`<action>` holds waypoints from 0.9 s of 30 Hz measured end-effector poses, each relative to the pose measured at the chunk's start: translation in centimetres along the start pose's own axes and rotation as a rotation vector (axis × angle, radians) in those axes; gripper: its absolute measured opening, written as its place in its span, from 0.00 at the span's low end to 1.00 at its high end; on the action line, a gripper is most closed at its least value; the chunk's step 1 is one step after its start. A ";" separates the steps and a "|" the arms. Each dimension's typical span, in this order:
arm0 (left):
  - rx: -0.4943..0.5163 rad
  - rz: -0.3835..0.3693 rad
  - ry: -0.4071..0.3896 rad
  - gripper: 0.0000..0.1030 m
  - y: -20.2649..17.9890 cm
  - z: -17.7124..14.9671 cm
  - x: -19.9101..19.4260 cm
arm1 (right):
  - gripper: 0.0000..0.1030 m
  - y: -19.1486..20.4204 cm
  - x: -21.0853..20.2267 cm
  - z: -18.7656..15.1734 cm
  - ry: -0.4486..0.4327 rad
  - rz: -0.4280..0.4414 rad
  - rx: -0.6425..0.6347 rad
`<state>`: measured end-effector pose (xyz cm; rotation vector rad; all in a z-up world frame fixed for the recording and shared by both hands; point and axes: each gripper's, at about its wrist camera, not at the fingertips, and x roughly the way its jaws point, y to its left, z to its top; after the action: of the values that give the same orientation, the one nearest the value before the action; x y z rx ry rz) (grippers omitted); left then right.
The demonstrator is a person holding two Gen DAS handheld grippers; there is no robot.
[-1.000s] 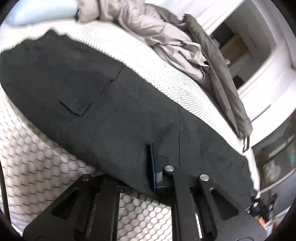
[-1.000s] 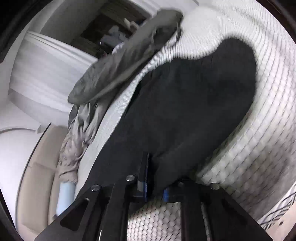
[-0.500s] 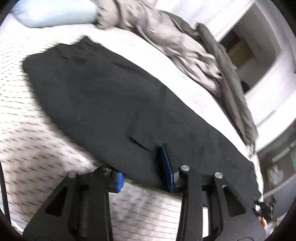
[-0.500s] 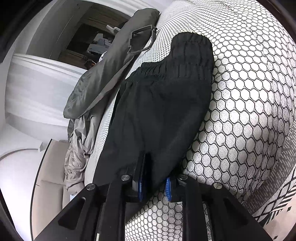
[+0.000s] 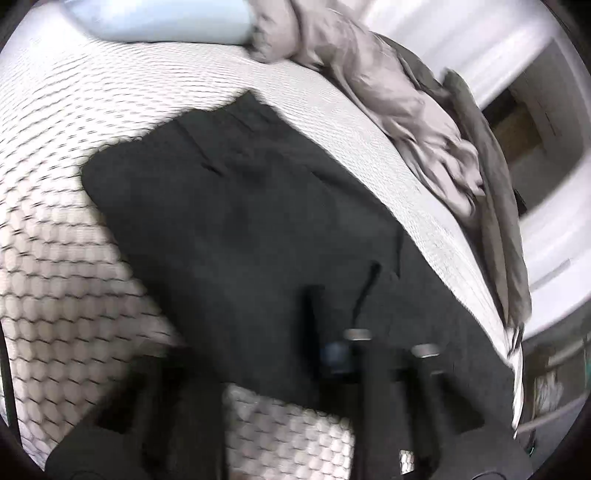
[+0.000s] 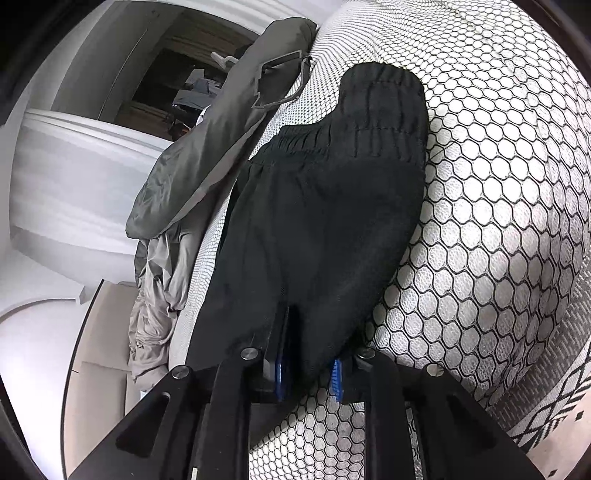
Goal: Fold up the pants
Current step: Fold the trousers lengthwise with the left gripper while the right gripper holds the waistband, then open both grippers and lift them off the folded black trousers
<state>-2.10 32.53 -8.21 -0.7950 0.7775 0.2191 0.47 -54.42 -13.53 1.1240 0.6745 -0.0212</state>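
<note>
Black pants (image 5: 240, 221) lie flat along the honeycomb bed cover (image 5: 55, 277). In the blurred left wrist view, my left gripper (image 5: 280, 332) is at the pants' near edge beside a pocket slit (image 5: 369, 277). Its jaws are closing on the fabric: one finger rests on top and the other is hidden under the cloth. In the right wrist view, the black pants (image 6: 325, 221) run up to their elastic waistband (image 6: 380, 99). My right gripper (image 6: 308, 354) is shut on a bunch of the near edge, with cloth filling the gap between the blue pads.
Crumpled beige bedding (image 5: 388, 99) and a dark grey garment (image 5: 495, 206) lie along the bed's far side, with a pale blue pillow (image 5: 159, 18) at the head. The grey garment (image 6: 207, 155) lies beside the waistband. A patterned rug (image 6: 554, 417) shows below the bed's edge.
My left gripper opened, slid along the pants' edge towards the leg end past the pocket, and closed on the cloth again. The right gripper kept its hold, its pads slightly wider.
</note>
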 end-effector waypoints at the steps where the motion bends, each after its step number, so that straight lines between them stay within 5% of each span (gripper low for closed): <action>1: 0.009 -0.008 -0.005 0.07 0.1 0.2 -0.6 | 0.19 0.0 0.0 0.0 -0.001 -0.001 -0.001; 6: 0.166 0.038 -0.069 0.08 -2.3 1.4 -2.6 | 0.19 0.1 -0.2 -0.2 -0.005 -0.008 -0.015; 9: 0.079 0.096 0.045 0.15 0.5 2.3 0.9 | 0.19 0.2 0.0 -0.1 -0.001 -0.006 -0.021; 11: 0.040 0.022 0.040 0.16 1.5 2.8 0.4 | 0.19 0.1 0.0 -0.1 0.001 0.001 -0.017; 15: -0.019 0.026 -0.034 0.22 2.5 4.2 -1.6 | 0.20 0.0 0.1 0.0 0.003 0.008 -0.006; 21: -0.064 0.021 -0.059 0.08 3.8 4.8 -1.4 | 0.22 0.2 0.2 0.5 0.004 0.009 -0.011; 24: -0.014 -0.029 -0.129 0.07 2.8 4.9 -3.3 | 0.22 0.2 -2.1 1.6 -0.133 0.010 -0.003; 27: 0.039 0.021 -0.115 0.07 2.2 4.7 -3.3 | 0.23 -0.3 -3.2 3.0 -0.188 -0.040 -0.014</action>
<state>-2.92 37.77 -5.05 -0.7308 0.6801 0.2652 -0.76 -58.02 -11.41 1.0798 0.5282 -0.1548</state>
